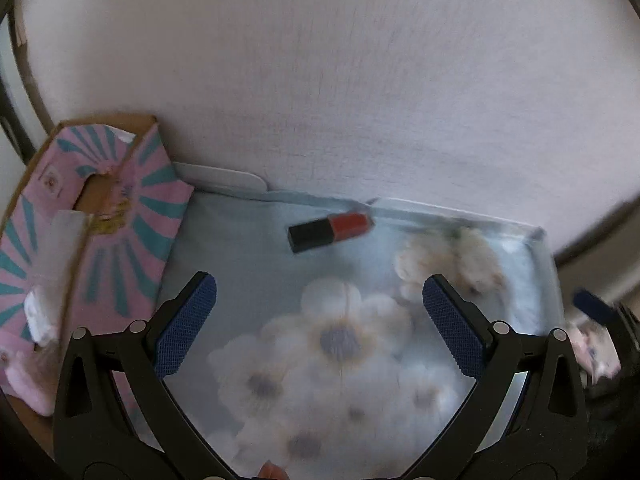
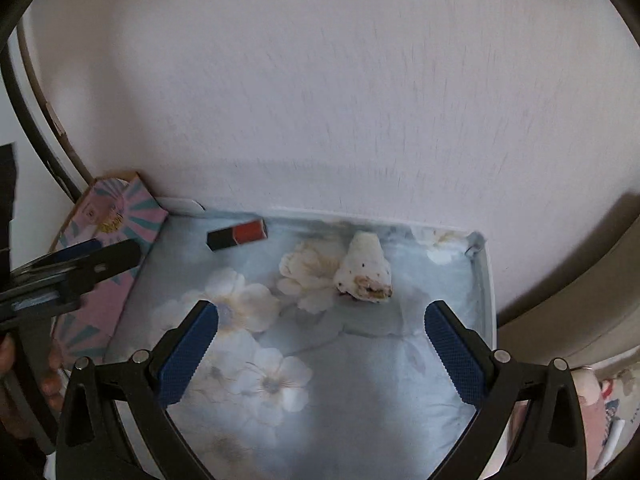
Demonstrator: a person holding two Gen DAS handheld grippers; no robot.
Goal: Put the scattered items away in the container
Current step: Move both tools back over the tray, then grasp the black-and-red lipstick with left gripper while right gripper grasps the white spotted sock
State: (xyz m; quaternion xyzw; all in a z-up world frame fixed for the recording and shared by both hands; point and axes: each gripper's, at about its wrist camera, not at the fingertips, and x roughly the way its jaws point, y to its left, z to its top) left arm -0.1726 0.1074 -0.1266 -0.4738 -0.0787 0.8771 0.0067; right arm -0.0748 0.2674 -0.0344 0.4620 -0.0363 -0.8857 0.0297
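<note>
Floral-lined tray (image 2: 486, 280) holds a black-and-red lipstick (image 2: 236, 234).

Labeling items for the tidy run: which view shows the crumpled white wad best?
Right wrist view: the crumpled white wad lies whole and unblocked on the floral cloth, ahead of the open right claw. The left wrist view doesn't clearly show it.

Floral blue cloth (image 2: 360, 360); lipstick (image 2: 237, 234), crumpled tissue (image 2: 366, 268), pink box (image 1: 96, 224) on it.

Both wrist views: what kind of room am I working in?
Probably a home, maybe a bedroom: flower-printed cloth against a plain wall, with a lipstick and pink patterned box.
</note>
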